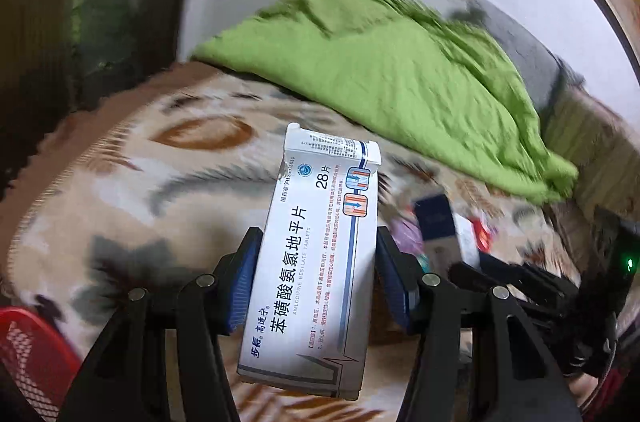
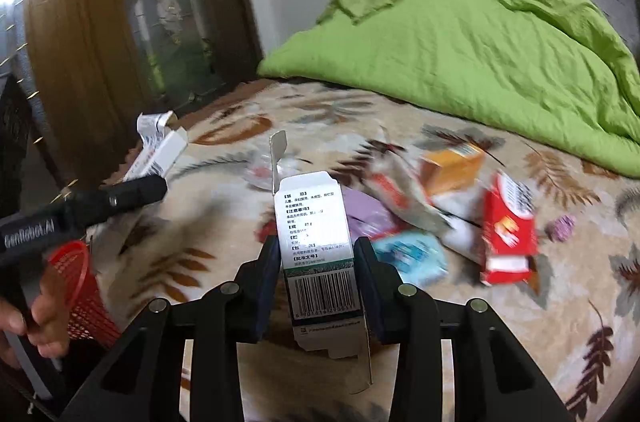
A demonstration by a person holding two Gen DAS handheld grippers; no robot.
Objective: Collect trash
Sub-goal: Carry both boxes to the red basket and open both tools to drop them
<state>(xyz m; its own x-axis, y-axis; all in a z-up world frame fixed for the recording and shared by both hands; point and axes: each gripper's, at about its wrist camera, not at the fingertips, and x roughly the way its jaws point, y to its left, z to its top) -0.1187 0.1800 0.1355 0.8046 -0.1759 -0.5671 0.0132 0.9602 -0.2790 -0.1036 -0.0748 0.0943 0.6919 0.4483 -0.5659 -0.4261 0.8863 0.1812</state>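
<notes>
Cartons gripped in both tongs, basket low to the left

Both tongs are clenched on empty medicine cartons above a leaf-patterned blanket (image 2: 248, 374). The left gripper (image 1: 316, 278) holds a long white tablet box (image 1: 320, 262) by its narrow sides, most of its length jutting out ahead of the pads. The right gripper (image 2: 316, 282) grasps a smaller barcode carton (image 2: 320, 254), its end flaps hanging open at both ends. A red mesh basket (image 2: 82, 298), likely the bin for all this, sits low and to the left of both tongs.

Risks, as I judge them: thin, hollow card may buckle under the squeeze and slide free on the way over. The open flaps may snag on the basket's rim. Loose wrappers, a red packet (image 2: 508, 230) and an orange box (image 2: 452, 162) lie ahead and right of the right tongs, beside a green quilt (image 2: 480, 50).
</notes>
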